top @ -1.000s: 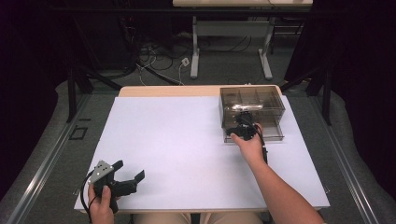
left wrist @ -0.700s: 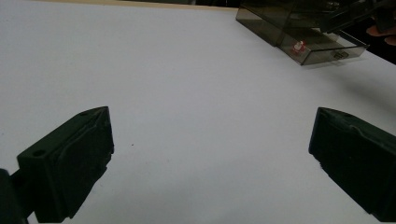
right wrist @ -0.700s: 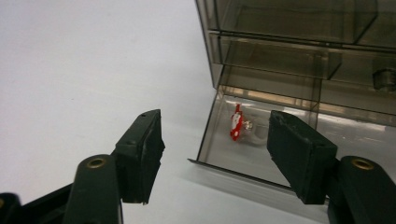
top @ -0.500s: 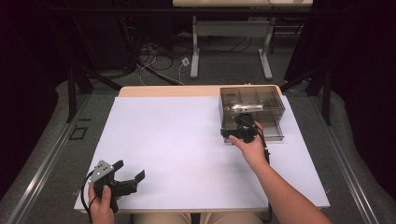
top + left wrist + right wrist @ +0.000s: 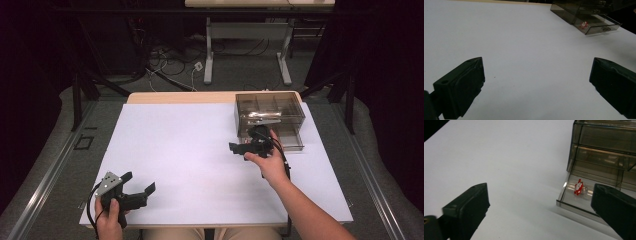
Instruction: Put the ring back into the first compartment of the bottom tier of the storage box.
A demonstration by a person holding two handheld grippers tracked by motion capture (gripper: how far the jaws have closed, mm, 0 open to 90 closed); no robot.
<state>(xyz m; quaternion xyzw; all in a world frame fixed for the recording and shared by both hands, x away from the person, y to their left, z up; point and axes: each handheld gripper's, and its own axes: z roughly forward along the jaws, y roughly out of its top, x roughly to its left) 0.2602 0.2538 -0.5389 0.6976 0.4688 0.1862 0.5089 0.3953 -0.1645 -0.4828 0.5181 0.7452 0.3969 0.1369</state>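
Smoky clear-plastic drawer box [image 5: 599, 157] — contents blurred; tiny red charm [image 5: 578, 187] in its open tray; right gripper [image 5: 248, 149] jaws just opened, empty; left gripper [image 5: 135, 192] jaws spread.

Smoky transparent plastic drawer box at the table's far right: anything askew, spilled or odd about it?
Nothing spilled or damaged. The smoky transparent plastic drawer box stands square on the white table; its bottom drawer is pulled out, with a small red-and-white figurine lying inside. The right gripper, jaws just opened and empty, hovers beside the drawer.
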